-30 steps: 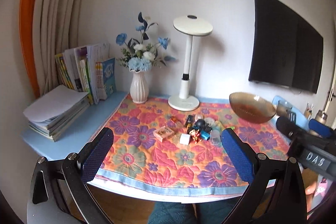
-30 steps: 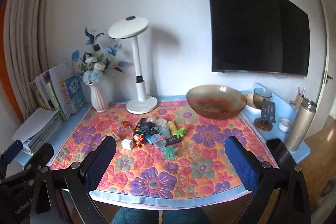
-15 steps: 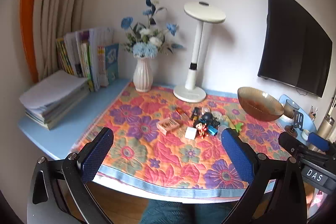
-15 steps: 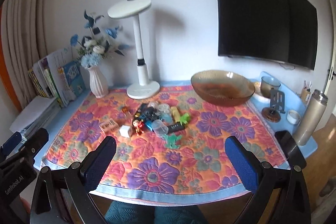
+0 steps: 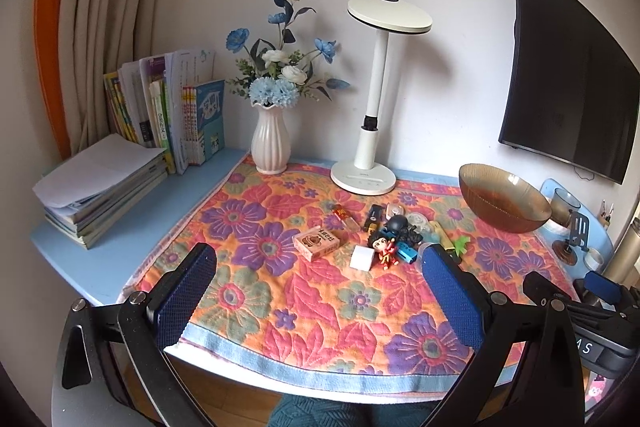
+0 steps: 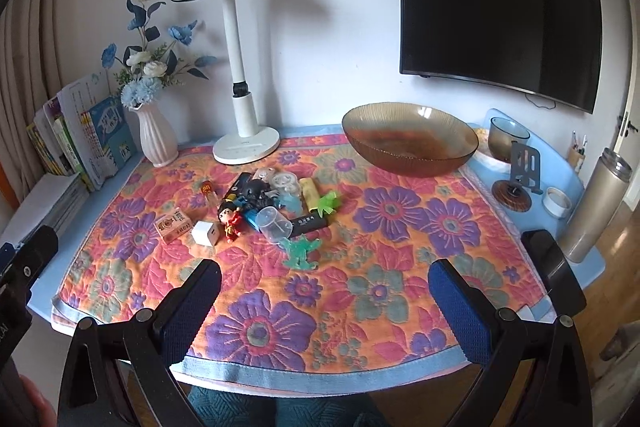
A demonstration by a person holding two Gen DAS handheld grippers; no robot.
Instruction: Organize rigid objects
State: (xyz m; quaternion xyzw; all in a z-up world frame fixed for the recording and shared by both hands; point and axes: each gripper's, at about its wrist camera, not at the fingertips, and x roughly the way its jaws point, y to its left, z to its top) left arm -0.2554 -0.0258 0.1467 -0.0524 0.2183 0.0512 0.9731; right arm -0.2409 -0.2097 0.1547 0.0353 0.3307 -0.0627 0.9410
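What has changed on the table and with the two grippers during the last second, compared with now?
Both the left gripper and the right gripper moved forward and closer to the table, so the pile of small objects looks nearer. Nothing was taken hold of or let go. Both grippers stayed open and empty; the pile, the brown glass bowl, the desk lamp and the vase stayed in place.

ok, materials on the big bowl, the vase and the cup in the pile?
Big bowl: amber glass or clear plastic by the look, glossy, ribbed; the cloth shows through its wall.
Vase: likely glazed ceramic, white, fluted, with a soft sheen.
Cup: clear plastic, probably; see-through, lying on its side.
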